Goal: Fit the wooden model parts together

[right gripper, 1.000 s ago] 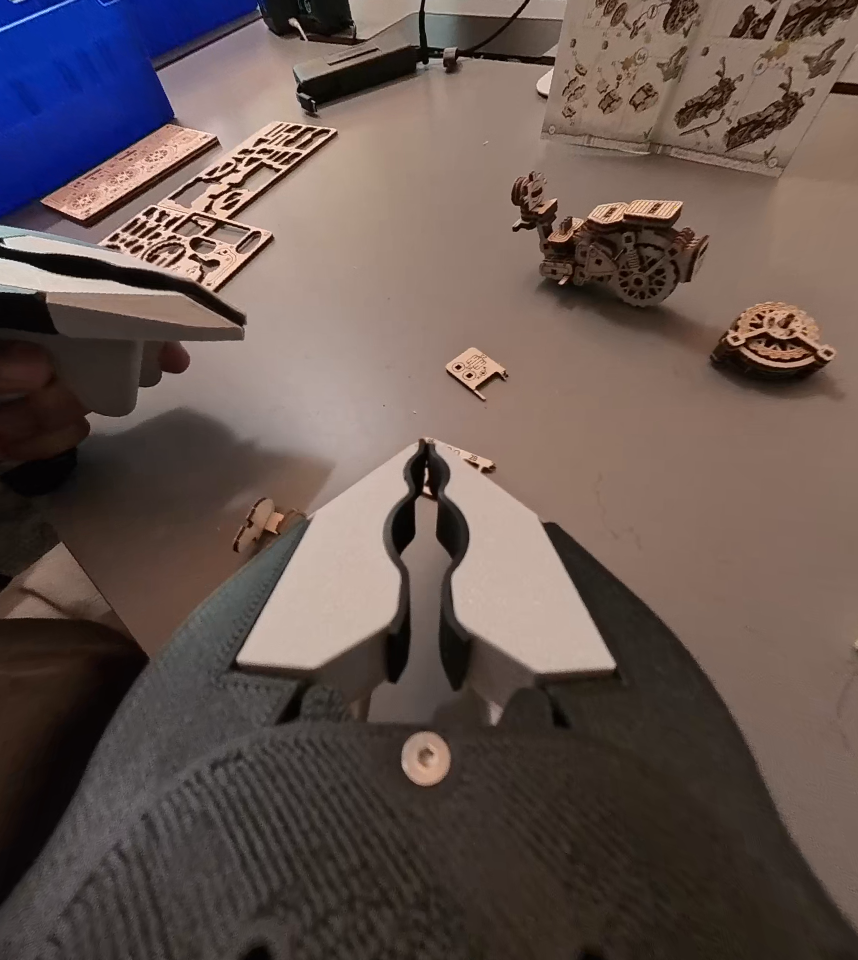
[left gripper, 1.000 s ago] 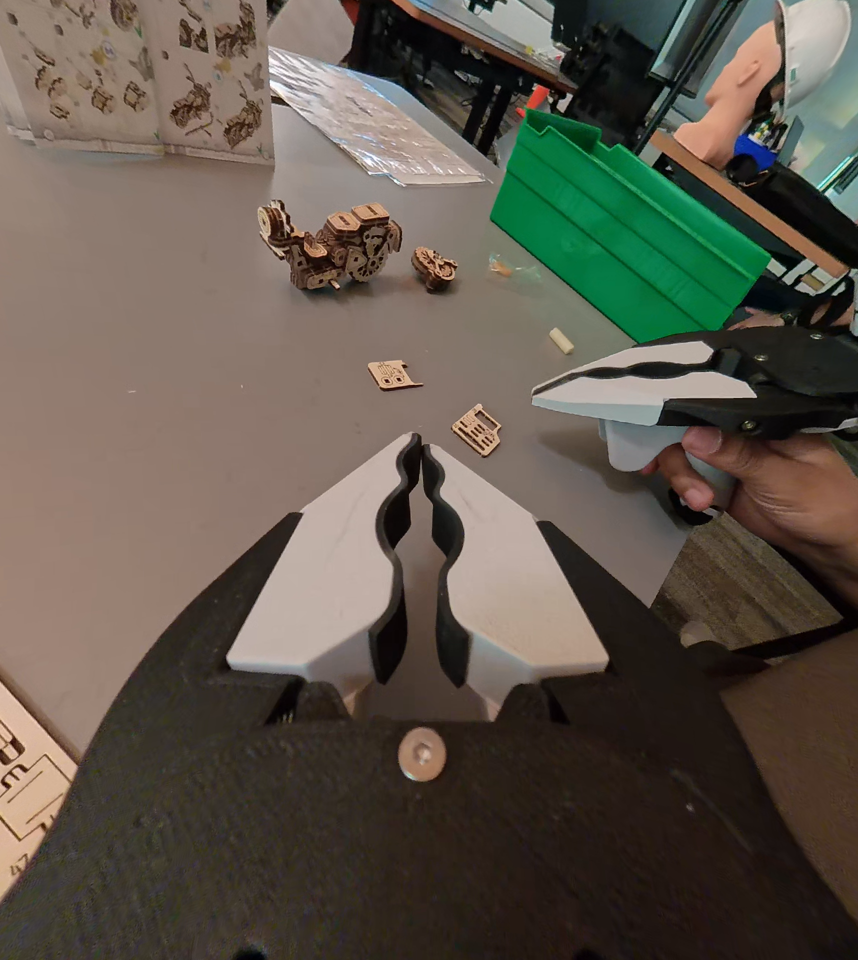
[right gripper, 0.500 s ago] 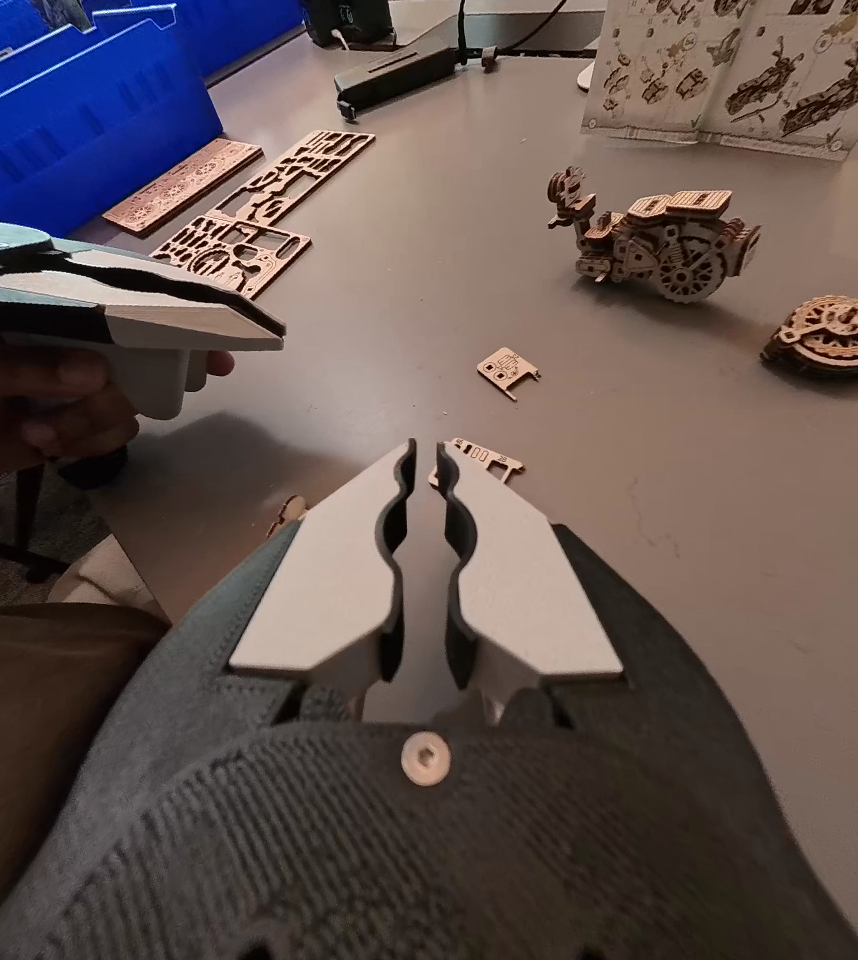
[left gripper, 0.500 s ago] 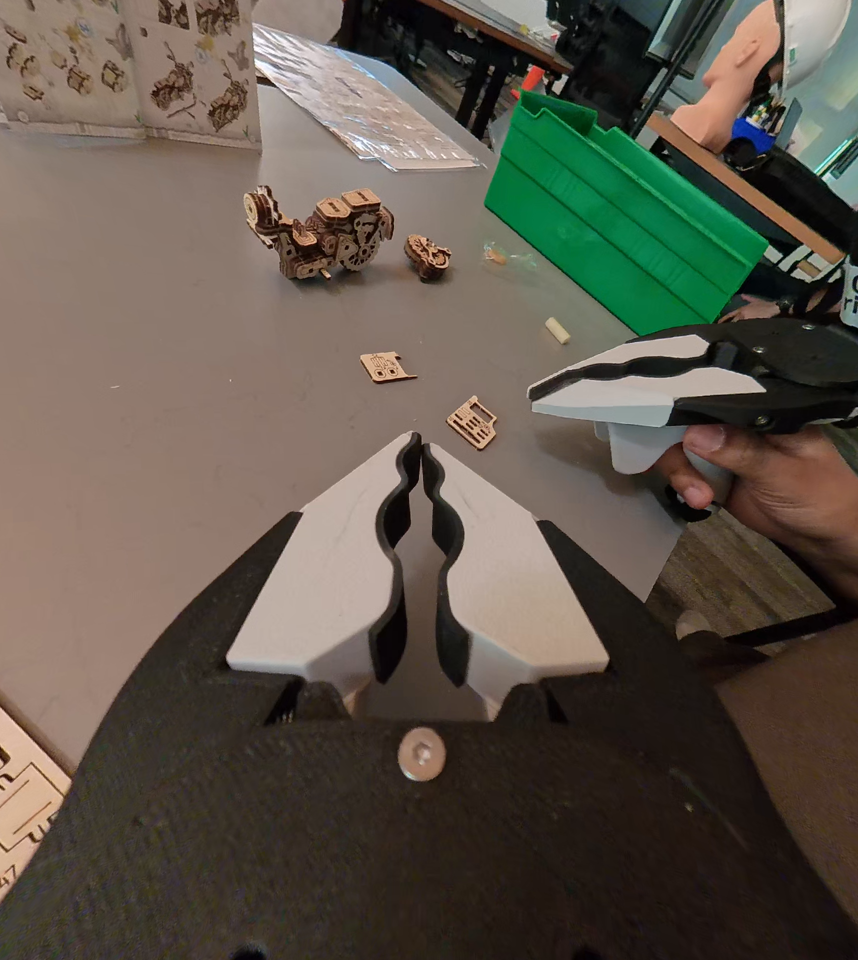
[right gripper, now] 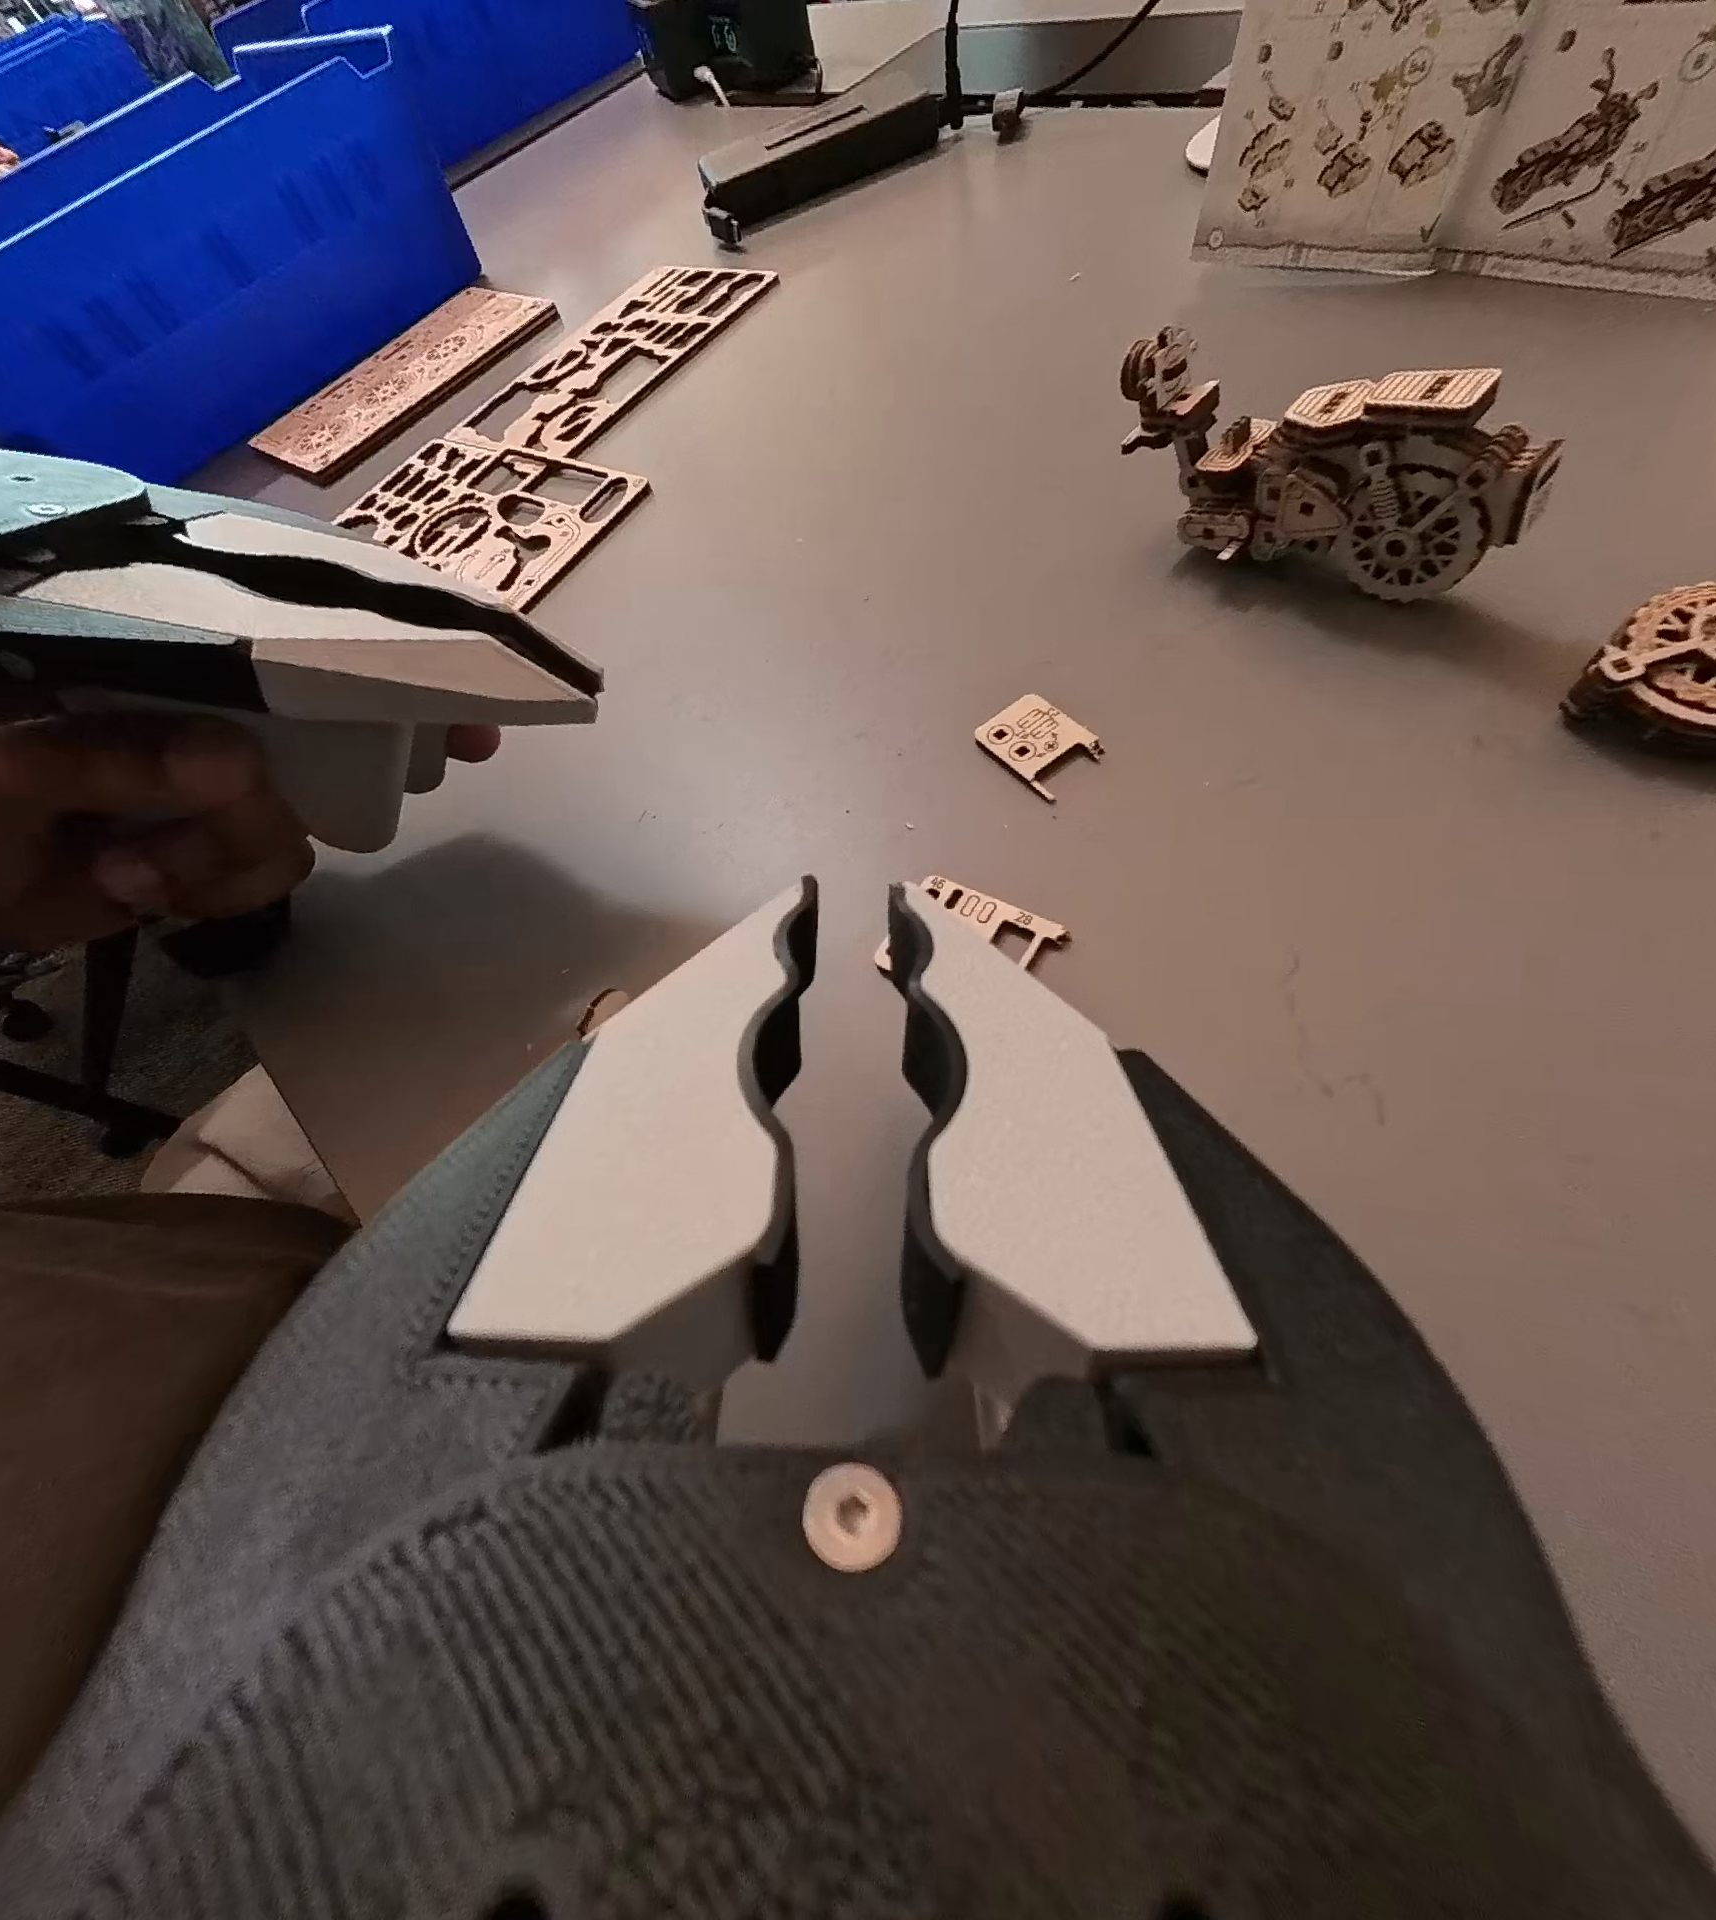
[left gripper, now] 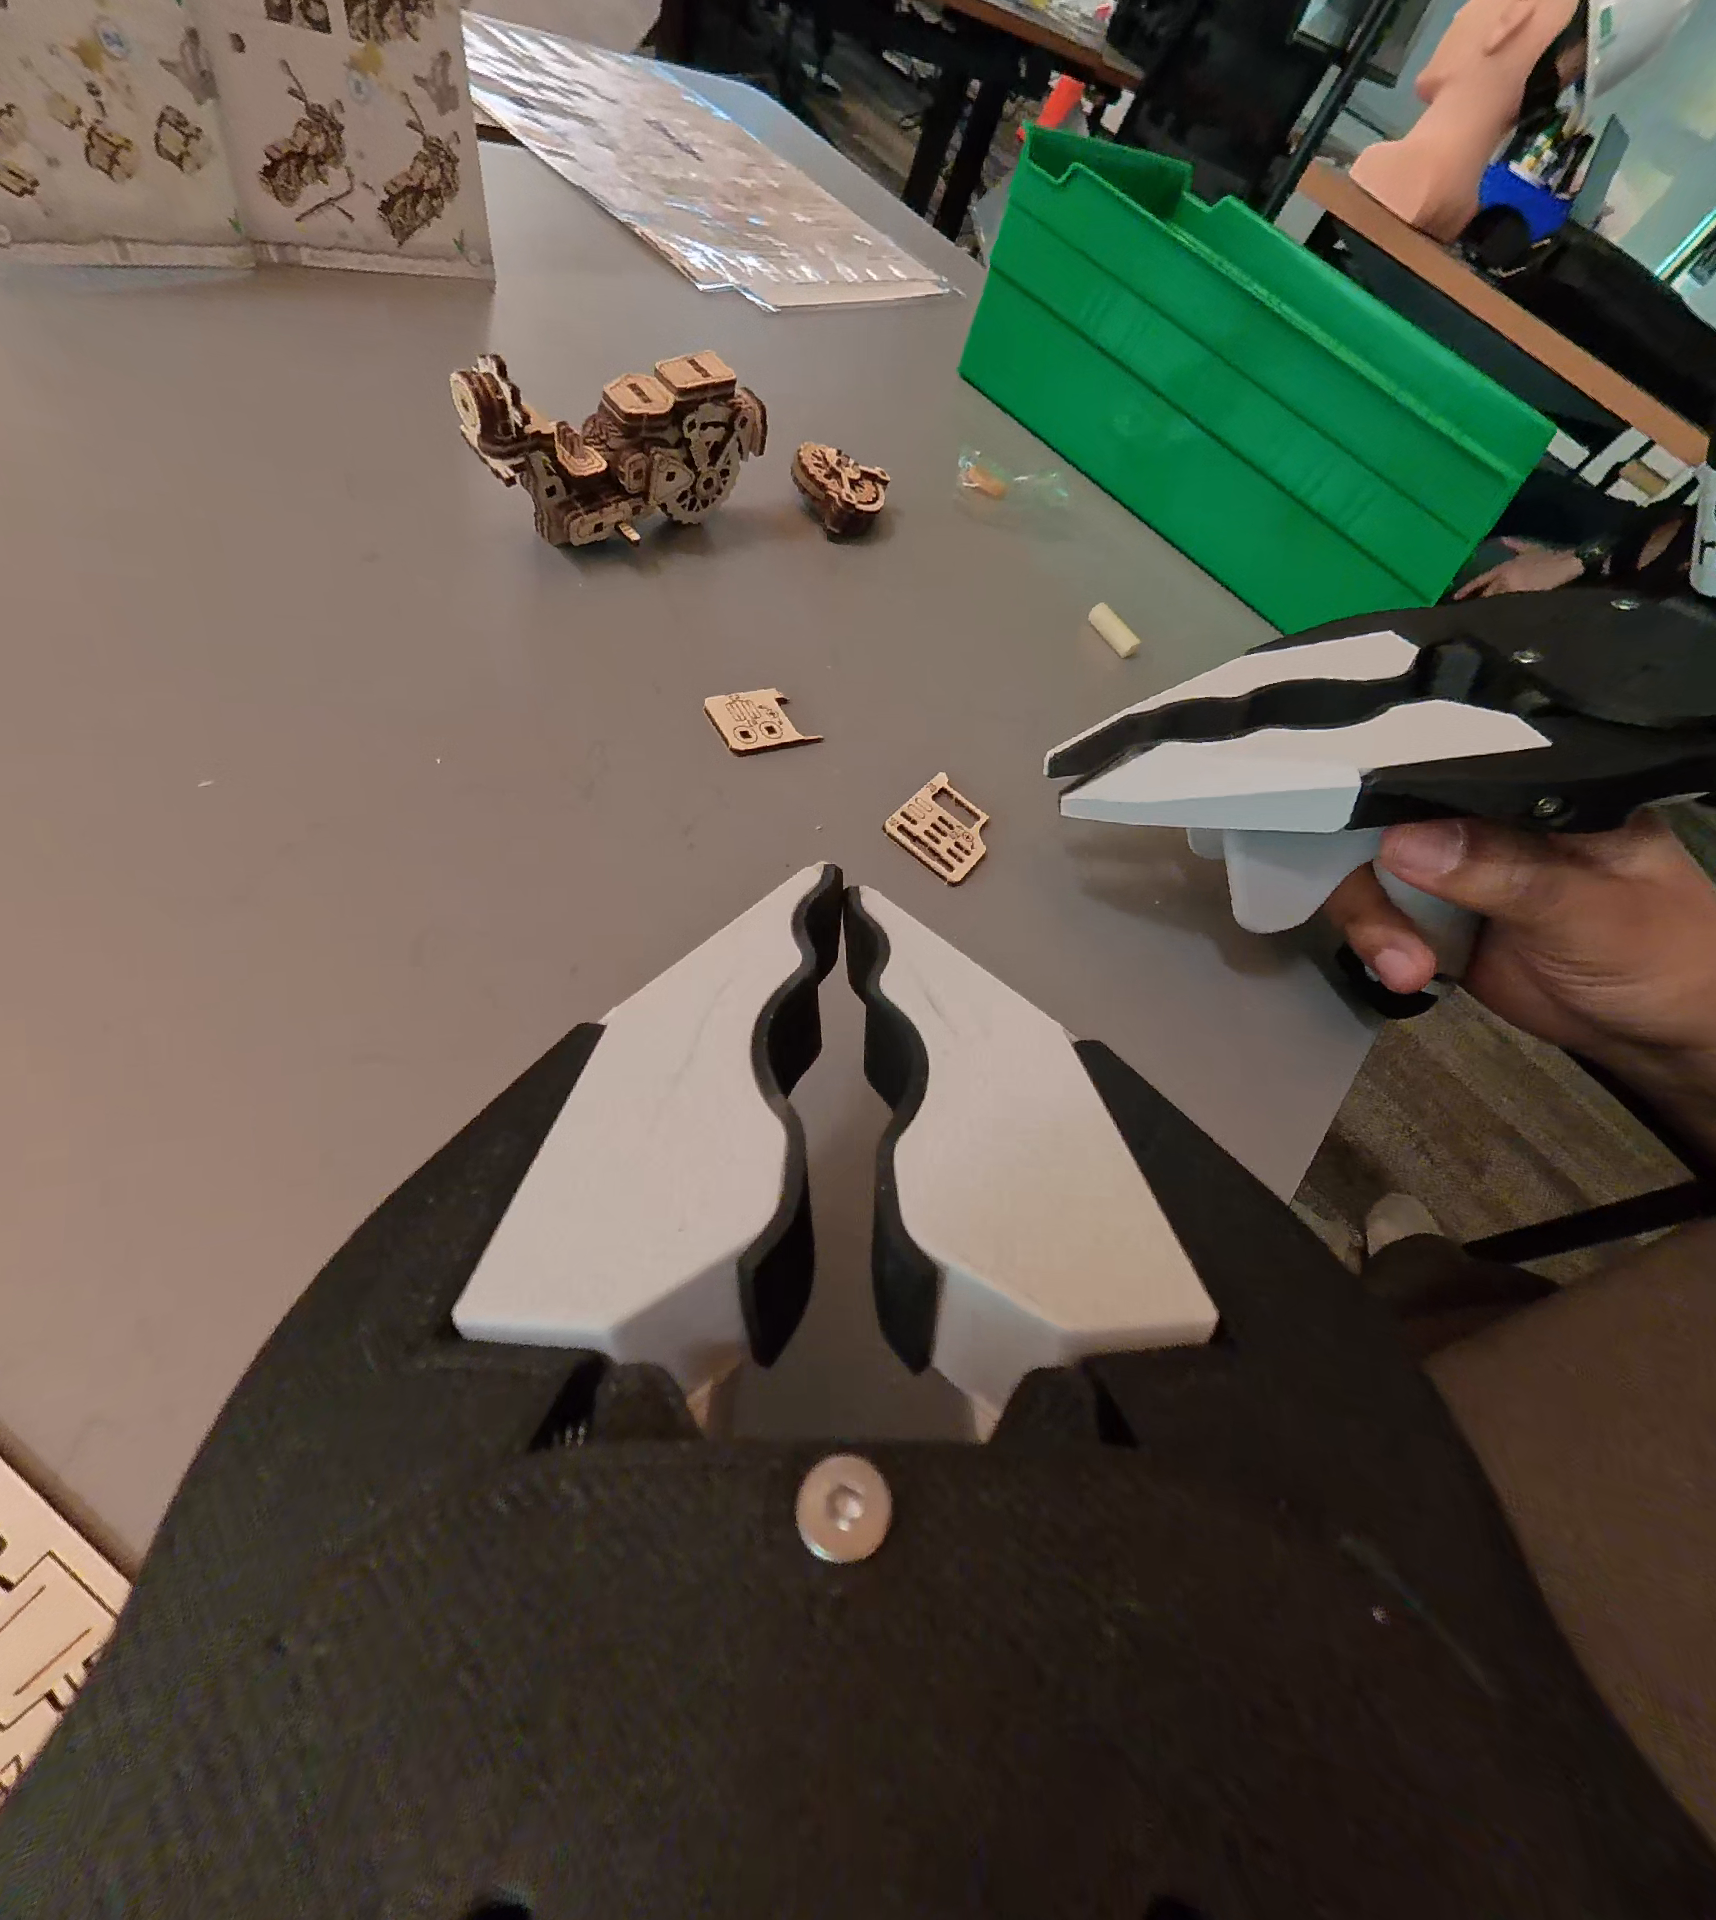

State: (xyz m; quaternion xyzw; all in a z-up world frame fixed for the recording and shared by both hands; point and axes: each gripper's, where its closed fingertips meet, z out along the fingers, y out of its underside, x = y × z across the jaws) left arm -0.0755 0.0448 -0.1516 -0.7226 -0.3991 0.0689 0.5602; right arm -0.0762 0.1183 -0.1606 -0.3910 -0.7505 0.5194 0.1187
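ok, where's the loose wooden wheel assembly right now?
The round wooden wheel assembly lies on the grey table at the right wrist view's far right, just right of the part-built wooden motorcycle model, not touching it.

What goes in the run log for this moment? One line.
left gripper: shut, empty | right gripper: open, empty, above slotted flat wooden part | second flat part: on table | motorcycle model: untouched

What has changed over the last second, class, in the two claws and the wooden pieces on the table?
The right claw has opened: its tips were shut, and now there is a gap between them, next to the nearer flat wooden piece. Nothing was picked up. The left claw has stayed shut and empty. The other flat piece, the wooden motorbike and the wooden wheel lie where they were.
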